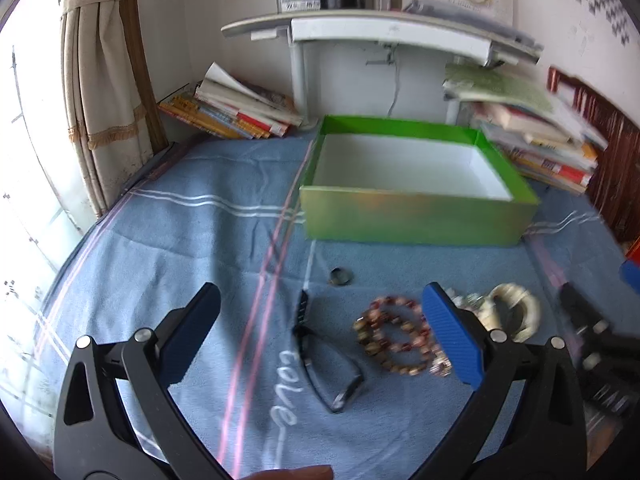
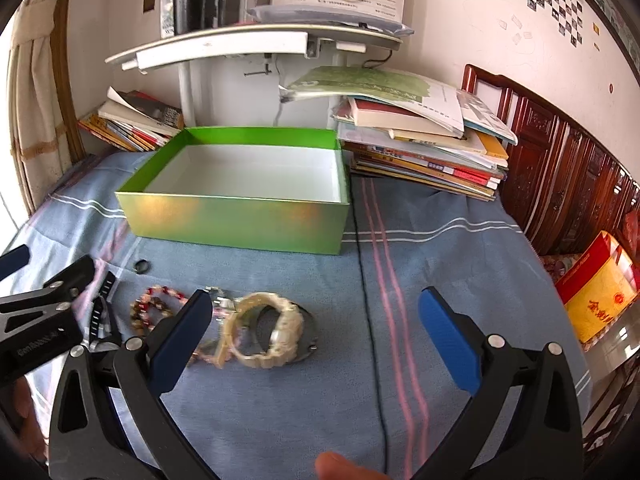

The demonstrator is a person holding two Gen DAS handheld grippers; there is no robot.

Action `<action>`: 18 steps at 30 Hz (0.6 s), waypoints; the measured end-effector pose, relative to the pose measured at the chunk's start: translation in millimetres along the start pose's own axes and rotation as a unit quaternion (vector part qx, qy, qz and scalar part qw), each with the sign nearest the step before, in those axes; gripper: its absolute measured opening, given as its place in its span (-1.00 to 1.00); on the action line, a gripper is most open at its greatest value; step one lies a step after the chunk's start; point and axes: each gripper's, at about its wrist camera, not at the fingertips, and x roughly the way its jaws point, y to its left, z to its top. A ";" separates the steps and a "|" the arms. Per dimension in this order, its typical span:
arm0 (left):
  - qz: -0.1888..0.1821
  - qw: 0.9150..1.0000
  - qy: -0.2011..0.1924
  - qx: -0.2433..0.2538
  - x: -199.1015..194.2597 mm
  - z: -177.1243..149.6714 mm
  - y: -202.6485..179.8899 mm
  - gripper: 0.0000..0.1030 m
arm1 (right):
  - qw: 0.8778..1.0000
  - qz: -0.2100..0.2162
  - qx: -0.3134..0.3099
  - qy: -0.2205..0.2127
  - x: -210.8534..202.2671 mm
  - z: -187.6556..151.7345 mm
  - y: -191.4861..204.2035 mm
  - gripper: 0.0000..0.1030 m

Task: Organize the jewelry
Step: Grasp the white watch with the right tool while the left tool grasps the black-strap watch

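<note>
Barely begun, by the look of it. Green box (image 2: 236, 216) at the far middle of the blue cloth (image 2: 440, 280), open, its white floor bare as far as visible: nothing stowed yet.

All the jewelry loose on the cloth, near side of the box. Small dark ring (image 2: 142, 266) just short of the box's left corner. Beaded bracelet (image 1: 394, 334) of red and brown beads nearer in; black watch (image 1: 320, 352) with its strap splayed to the left of that; pale chunky bangle (image 2: 266, 330) to the right, lying over a dark metal-cased watch (image 2: 308, 340), with a silvery piece (image 2: 219, 300) between bangle and beads, too blurred to name.

Left gripper (image 1: 320, 332) released, jaws spread wide, black watch and beads between them, nothing clasped. Right gripper (image 2: 316, 328) likewise spread, holding nothing, bangle lying between its jaws toward the left one. Whether either pad touches anything: cannot tell through the blur.

Left to do, in judgement: every piece, lifted one at a time and carried to the far box.
</note>
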 end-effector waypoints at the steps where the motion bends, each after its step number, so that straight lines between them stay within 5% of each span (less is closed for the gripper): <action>1: 0.010 1.000 0.011 0.005 5.2 -2.0 2.7 0.93 | 1.000 -0.007 -0.008 0.016 5.7 -0.4 -3.7 0.95; 4: 0.017 0.999 0.046 0.002 18.3 -9.1 15.1 0.93 | 0.998 -0.026 -0.023 0.055 19.1 -6.7 -12.9 0.95; 13: -0.003 0.996 0.088 0.015 33.9 -23.7 22.0 0.93 | 0.995 0.018 -0.026 0.097 39.5 -10.3 0.5 0.88; 16: -0.014 0.995 0.093 0.012 38.9 -23.8 24.8 0.92 | 0.993 0.032 -0.020 0.109 46.5 -6.2 2.8 0.66; 18: -0.025 0.995 0.100 0.005 43.7 -23.5 26.5 0.81 | 0.991 0.037 -0.018 0.125 55.5 -5.0 5.3 0.34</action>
